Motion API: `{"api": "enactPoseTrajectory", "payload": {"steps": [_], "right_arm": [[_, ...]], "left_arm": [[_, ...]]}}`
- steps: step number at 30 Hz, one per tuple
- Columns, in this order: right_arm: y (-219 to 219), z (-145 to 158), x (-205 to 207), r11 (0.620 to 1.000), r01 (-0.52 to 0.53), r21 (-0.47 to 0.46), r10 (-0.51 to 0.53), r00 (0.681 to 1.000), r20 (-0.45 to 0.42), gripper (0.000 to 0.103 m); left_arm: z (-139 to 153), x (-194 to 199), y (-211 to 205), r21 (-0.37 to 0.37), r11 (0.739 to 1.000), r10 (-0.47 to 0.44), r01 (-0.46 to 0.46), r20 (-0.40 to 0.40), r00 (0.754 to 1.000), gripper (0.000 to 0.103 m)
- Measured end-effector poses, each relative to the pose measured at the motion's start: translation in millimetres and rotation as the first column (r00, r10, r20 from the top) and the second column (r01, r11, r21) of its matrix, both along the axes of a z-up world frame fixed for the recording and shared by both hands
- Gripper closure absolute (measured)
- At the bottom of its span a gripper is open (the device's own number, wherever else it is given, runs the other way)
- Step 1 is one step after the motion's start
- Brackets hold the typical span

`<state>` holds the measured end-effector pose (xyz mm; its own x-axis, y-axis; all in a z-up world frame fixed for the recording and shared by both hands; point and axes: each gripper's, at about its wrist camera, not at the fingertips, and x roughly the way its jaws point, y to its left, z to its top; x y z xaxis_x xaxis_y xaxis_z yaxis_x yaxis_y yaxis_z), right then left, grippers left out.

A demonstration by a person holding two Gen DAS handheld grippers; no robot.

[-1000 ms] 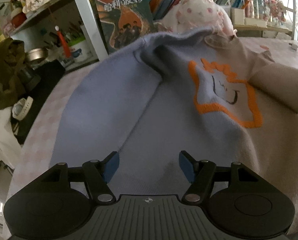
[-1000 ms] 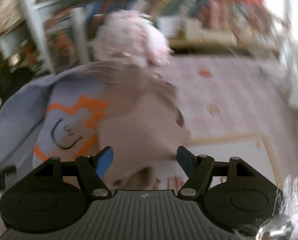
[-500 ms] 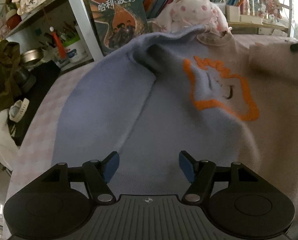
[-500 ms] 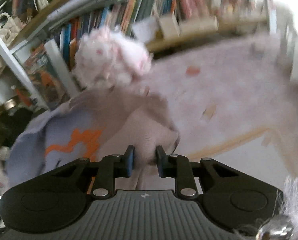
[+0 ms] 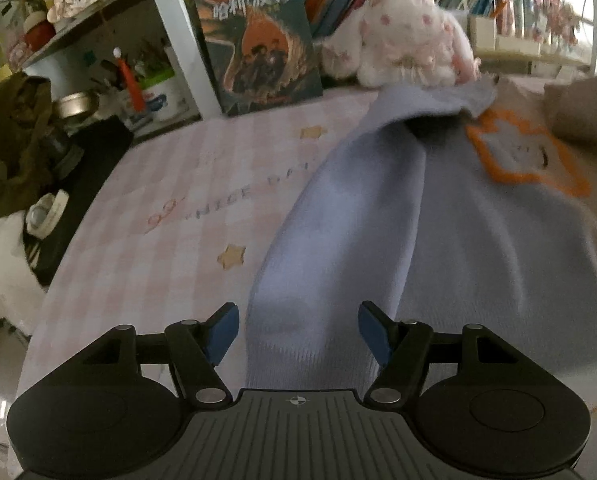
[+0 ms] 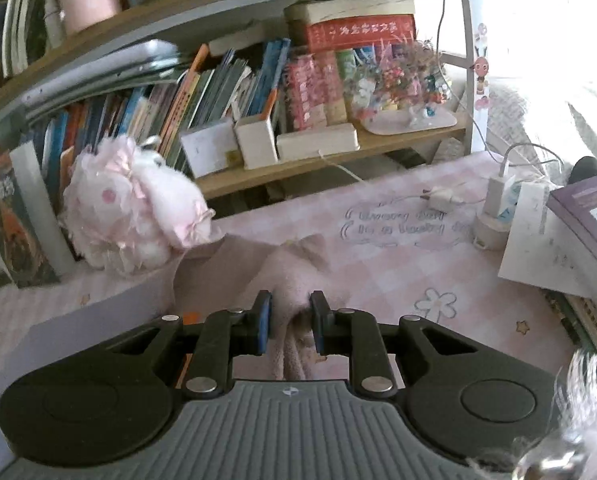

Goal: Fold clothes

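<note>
Right tongs (image 6: 289,322) clenched on the beige sleeve (image 6: 294,276) of the sweatshirt (image 5: 458,232), which lies on the pink checked surface (image 5: 186,216) before the plush toy (image 5: 410,36); left tongs (image 5: 298,330) released, straddling the blue sleeve (image 5: 338,248), whose long axis runs away toward the toy.

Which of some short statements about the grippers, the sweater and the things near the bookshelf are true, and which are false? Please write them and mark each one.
1. The right gripper has its jaws closed on a beige-pink sleeve of the sweater. True.
2. The left gripper is clamped on the light blue knitted sweater with an orange outline design. False: its jaws stand open, with the blue fabric lying between them.
3. The fluffy pink-and-white plush toy sits by the bookshelf. True.
4. The white charger plug lies on top of the sweater. False: it lies on the pink checked table cover, apart from it.
</note>
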<state>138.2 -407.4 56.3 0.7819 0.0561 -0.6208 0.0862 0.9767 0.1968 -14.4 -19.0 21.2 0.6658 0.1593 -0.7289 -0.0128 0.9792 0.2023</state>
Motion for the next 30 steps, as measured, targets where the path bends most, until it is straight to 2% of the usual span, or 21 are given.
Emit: {"api": "enactPoseTrajectory", "payload": {"steps": [3,5,8,9,13,16,22,30], "right_arm": [[5.3,-6.0,-6.4,1.0,-0.01,-0.015,0.01,1.0,-0.019,0.081],[8.8,-10.0,-10.7,1.0,-0.017,-0.026,0.016,0.999,-0.031,0.076],[13.9,-15.7,-17.7,0.999,-0.027,-0.037,0.025,0.998,-0.055,0.068],[15.8,-17.3,-21.9,0.999,-0.031,-0.034,0.028,0.997,-0.066,0.062],[31.2,-24.5,-41.8,0.995,-0.091,-0.034,0.087,0.99,-0.109,0.052],[47.1,-32.6,-57.9,0.988,-0.149,-0.044,0.141,0.979,-0.149,0.052],[81.6,-47.1,-82.9,0.964,-0.253,-0.083,0.23,0.949,-0.217,0.052],[109.3,-57.3,-103.7,0.943,-0.312,-0.112,0.276,0.927,-0.255,0.052]], "left_arm": [[4.8,8.1,-4.9,-0.013,0.999,-0.047,0.048,0.032,0.998,0.034],[6.1,14.5,-9.6,-0.003,0.996,-0.09,0.091,0.052,0.995,0.027],[3.7,30.1,-17.2,0.048,0.989,-0.141,0.138,0.063,0.988,0.026],[2.9,36.0,-19.3,0.066,0.987,-0.152,0.148,0.063,0.986,0.026],[-1.3,57.7,-17.7,0.081,0.985,-0.158,0.154,0.056,0.986,0.026],[-3.5,68.8,-13.4,0.104,0.986,-0.14,0.134,0.054,0.989,0.026],[-5.4,75.3,7.3,0.077,0.991,-0.115,0.11,0.06,0.992,0.026],[-8.3,56.2,33.6,-0.013,0.991,-0.13,0.131,0.075,0.989,0.026]]}}
